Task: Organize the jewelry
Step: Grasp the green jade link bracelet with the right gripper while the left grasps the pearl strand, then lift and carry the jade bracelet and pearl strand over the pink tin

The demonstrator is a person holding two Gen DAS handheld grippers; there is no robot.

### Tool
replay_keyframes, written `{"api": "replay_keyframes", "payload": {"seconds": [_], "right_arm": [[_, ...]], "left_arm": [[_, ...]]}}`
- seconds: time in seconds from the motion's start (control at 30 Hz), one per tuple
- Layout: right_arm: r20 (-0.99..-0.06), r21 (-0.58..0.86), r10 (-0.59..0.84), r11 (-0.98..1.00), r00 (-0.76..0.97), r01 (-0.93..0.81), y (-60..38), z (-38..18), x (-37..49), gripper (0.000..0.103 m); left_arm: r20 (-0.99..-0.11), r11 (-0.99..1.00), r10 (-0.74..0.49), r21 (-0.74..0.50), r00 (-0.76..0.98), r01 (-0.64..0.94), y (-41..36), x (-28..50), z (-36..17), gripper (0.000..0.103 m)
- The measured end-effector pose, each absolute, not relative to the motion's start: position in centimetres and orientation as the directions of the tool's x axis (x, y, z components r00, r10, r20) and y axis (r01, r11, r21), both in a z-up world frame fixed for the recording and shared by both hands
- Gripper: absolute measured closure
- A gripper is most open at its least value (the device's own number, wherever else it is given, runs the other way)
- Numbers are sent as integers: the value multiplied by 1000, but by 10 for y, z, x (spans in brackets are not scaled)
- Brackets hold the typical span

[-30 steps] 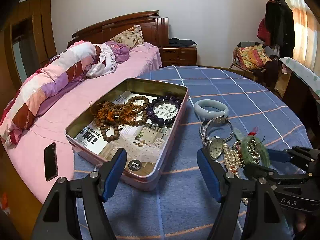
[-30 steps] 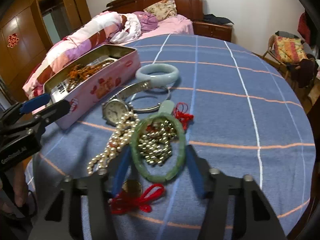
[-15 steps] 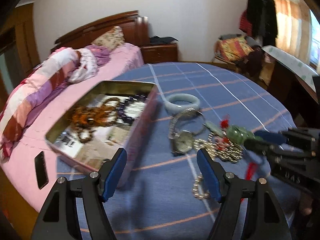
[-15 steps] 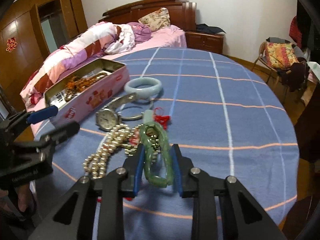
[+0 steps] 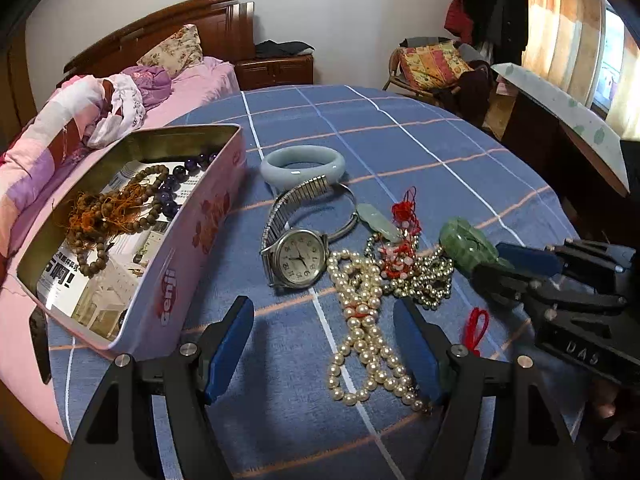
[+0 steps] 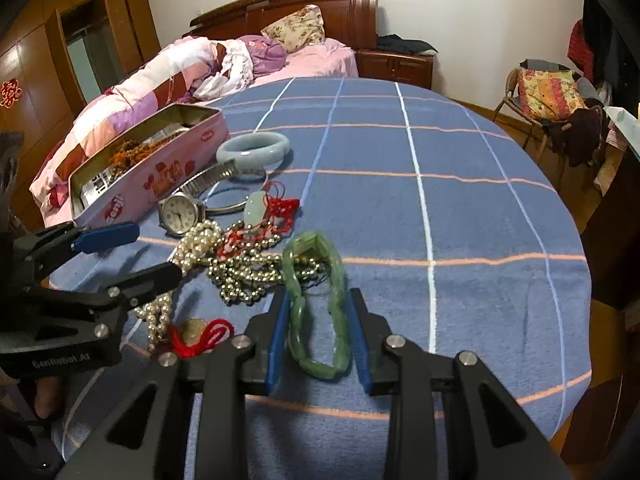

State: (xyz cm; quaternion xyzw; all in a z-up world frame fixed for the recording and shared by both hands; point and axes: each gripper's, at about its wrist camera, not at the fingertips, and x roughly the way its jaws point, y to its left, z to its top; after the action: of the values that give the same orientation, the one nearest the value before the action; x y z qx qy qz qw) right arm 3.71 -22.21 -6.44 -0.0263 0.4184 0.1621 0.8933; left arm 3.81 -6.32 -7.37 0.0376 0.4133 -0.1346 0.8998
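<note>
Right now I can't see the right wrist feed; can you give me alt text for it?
The right gripper, jaws easing open, has a green bracelet between its pads on a blue checked table. Left of it lie pearls, gold beads, a watch, a pale bangle, a pink tin and the open left gripper.

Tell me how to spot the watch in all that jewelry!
Find the long pink tin on the blue checked tablecloth. Just to its right, in front of the pale chunky bangle, lies the watch, next to the pile of pearls. It is the only piece with a round white face, numbers, hands and a stretchy silver band.
</note>
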Motion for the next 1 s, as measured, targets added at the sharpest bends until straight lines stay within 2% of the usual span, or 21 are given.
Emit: {"api": "replay_keyframes", "payload": {"seconds": [0.03,0.07,0.13,0.2,0.27,0.33,0.8,0.9,0.97,1.0], "right_arm": [[-757,84,266,946,597,-314,-221,-64,36,69],[-760,83,265,945,594,-316,-221,-65,36,69],[-767,83,263,945,585,-316,-222,-67,35,69],[-766,83,264,945,586,-317,-222,-67,34,62],[-766,80,262,945,587,-318,-224,-66,32,59],[-764,66,251,947,595,-314,-225,-66,30,59],[-756,34,232,948,612,-318,-230,-62,22,59],[-764,44,241,945,599,-325,-230,-65,23,64],[-761,51,249,944,599,-327,-231,-64,22,75],[-760,54,254,942,599,-331,-232,-63,21,76]], "left_arm": [[-759,956,-227,-54,611,288,-63,39,-75,43],[-768,950,-243,-66,592,305,-65,40,-77,58],[-784,944,-262,-87,562,318,-66,42,-81,69],[-781,942,-274,-101,561,320,-65,41,-80,71],[-781,937,-288,-111,554,331,-65,40,-81,86],[-776,934,-292,-105,559,342,-67,37,-80,90],[-645,954,-234,-10,727,299,-56,17,-34,91],[-632,957,-232,-13,739,289,-51,17,-26,91],[-625,959,-227,-11,747,282,-48,17,-23,91],[-621,960,-225,-10,751,279,-47,16,-21,91]]}}
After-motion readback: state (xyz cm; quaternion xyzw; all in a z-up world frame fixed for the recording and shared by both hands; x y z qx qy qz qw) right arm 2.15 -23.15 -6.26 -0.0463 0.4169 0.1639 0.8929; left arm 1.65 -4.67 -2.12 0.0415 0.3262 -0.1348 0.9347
